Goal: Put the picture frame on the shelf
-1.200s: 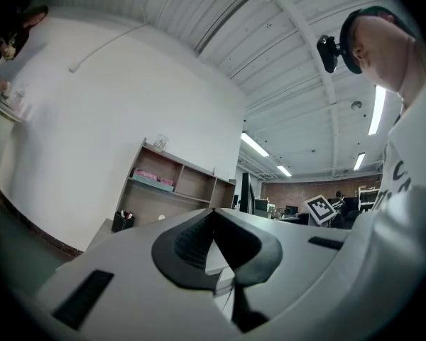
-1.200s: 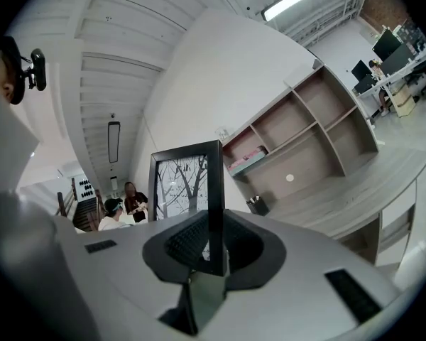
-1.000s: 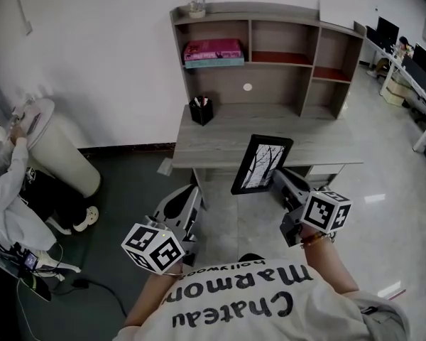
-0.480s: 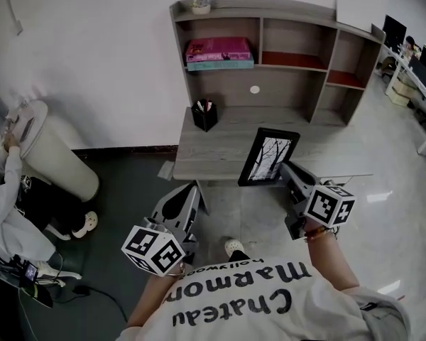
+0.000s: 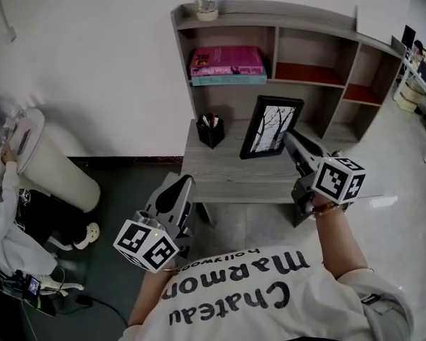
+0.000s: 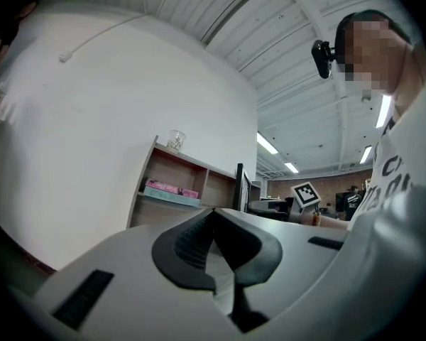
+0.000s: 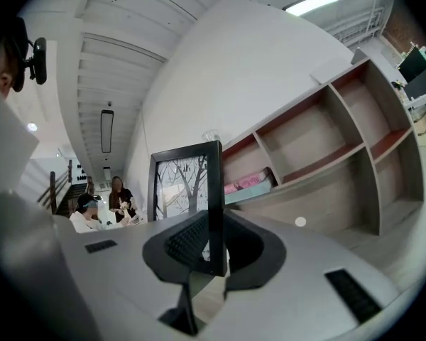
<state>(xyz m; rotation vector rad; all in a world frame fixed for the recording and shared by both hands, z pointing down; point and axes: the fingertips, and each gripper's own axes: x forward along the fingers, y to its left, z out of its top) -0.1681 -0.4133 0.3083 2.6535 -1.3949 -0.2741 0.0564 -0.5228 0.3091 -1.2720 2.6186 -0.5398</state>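
A black picture frame (image 5: 271,127) with a bare-tree print is held upright above the grey desk (image 5: 227,169), in front of the shelf unit (image 5: 298,55). My right gripper (image 5: 292,142) is shut on its right edge; in the right gripper view the frame (image 7: 187,190) stands between the jaws (image 7: 211,251). My left gripper (image 5: 176,194) hangs low at the left, below the desk's front edge, its jaws closed on nothing (image 6: 216,244). The frame's edge (image 6: 238,187) shows far off in the left gripper view.
A black pen holder (image 5: 211,130) stands on the desk left of the frame. Pink and teal books (image 5: 227,64) lie in the shelf's left compartment. A glass jar (image 5: 206,6) sits on top. A white cylindrical bin (image 5: 46,155) and a seated person (image 5: 3,197) are at the left.
My right gripper has carried the frame up and forward, from over the desk's front edge to in front of the shelf's middle. The view has moved closer to the desk.
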